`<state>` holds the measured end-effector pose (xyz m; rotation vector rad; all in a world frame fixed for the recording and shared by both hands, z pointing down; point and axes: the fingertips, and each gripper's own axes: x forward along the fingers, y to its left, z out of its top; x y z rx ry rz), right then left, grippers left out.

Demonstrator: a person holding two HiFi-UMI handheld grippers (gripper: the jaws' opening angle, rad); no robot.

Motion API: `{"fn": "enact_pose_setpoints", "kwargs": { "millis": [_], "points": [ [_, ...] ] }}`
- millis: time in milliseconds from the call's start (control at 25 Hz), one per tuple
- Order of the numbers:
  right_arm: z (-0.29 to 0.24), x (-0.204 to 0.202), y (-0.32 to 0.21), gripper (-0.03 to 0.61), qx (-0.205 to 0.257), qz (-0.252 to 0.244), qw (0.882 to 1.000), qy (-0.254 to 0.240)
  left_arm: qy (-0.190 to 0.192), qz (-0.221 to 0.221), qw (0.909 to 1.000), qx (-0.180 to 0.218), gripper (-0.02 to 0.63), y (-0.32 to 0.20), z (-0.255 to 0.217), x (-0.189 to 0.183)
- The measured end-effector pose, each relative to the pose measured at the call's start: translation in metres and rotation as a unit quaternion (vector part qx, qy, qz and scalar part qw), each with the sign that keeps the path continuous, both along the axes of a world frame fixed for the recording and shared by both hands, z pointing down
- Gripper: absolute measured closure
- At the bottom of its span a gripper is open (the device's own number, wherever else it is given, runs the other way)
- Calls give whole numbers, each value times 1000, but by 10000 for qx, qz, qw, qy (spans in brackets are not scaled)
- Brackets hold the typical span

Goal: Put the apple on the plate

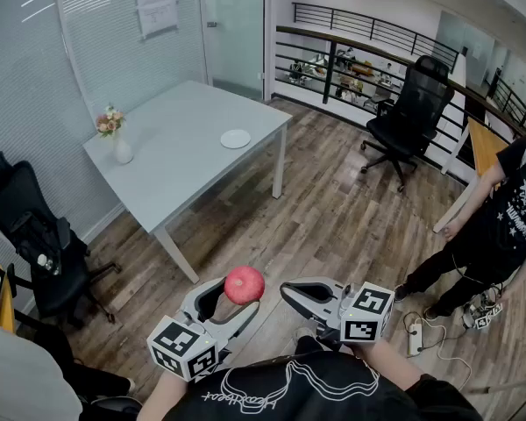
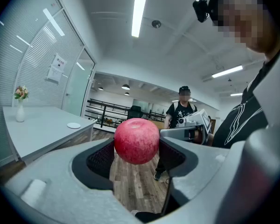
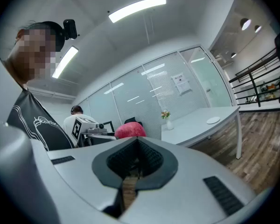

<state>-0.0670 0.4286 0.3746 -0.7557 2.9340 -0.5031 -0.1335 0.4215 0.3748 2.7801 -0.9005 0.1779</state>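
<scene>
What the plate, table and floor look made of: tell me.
Plate: possibly glazed ceramic; plain white, smooth.
Table: likely laminate or painted board; even matte pale grey.
Floor: wood or wood-look planks; visible grain, board seams.

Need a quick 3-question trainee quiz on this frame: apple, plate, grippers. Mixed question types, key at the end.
1. True or false: the apple already lies on the plate.
2. What is between the jaws of the left gripper? A: nothing. B: the apple. C: the plate.
3. Fill in: besides the plate, the table holds a ___ of flowers.

Key:
1. False. The apple is off the table, and the plate is bare.
2. B. Both jaws press on the apple.
3. Vase, at the table's far left corner in the head view.
</scene>
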Motion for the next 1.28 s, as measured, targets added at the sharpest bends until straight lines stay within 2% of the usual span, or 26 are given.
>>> {"fn": "enact_pose_setpoints", "kwargs": {
  "millis": [680,840,1080,1280],
  "points": [
    [-7,-6,-4,569,-105,44,9999,-42,-48,68,10000,46,314,0,-8,-6],
    [-7,-2,-13,569,-76,194,9998,23,-42,45,10000,-5,314,-7,-1,-5],
    [14,7,-34,569,-251,195,9994,117,36,-10,10000,-59,314,-35,11,2],
    [36,31,-85,569,-521,200,9984,24,-84,-77,9995,-294,314,-85,33,24]
  ]
}}
